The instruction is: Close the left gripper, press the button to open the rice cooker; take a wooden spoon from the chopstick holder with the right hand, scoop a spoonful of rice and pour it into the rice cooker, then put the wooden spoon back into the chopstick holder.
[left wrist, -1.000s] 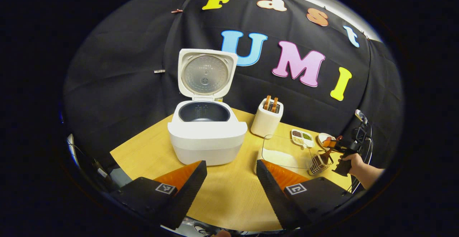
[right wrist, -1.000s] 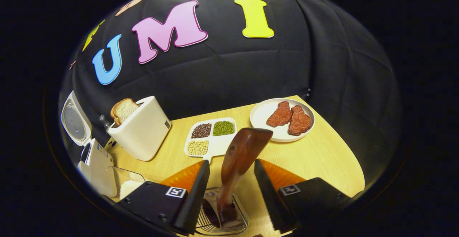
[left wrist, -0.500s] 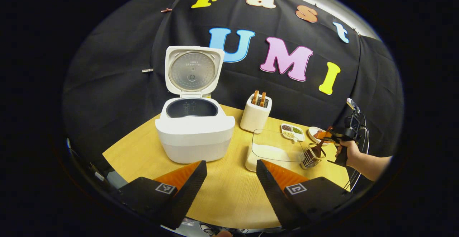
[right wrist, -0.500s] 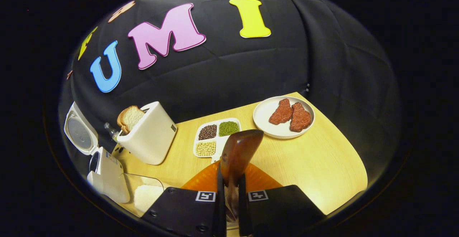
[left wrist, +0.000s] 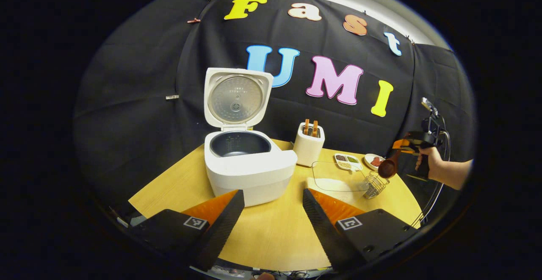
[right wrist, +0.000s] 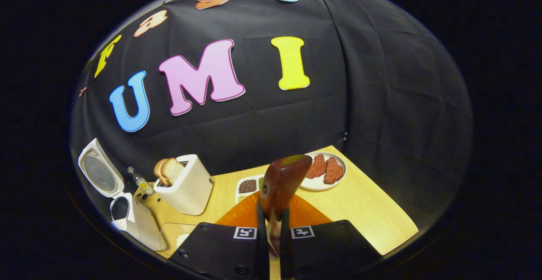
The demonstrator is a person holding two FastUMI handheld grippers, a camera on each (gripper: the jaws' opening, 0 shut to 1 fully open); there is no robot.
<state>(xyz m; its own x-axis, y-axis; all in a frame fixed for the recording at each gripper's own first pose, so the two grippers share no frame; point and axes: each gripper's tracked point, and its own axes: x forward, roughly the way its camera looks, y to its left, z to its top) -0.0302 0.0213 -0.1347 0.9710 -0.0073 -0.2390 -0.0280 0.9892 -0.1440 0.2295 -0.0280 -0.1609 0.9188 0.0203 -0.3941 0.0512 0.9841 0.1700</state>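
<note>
Wooden tabletop (left wrist: 271,233) holds an open rice cooker (left wrist: 250,167); right claw (right wrist: 271,239) clamps the wooden spoon (right wrist: 281,184), left claw (left wrist: 273,212) spread apart.

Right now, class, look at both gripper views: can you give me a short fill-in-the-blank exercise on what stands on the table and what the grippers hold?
1. The lid of the rice cooker stands ____.
2. The right gripper is shut on a wooden ____.
3. The left gripper hangs open and holds ____.
4. The toaster holds slices of ____.

Missing words: open; spoon; nothing; bread
</note>
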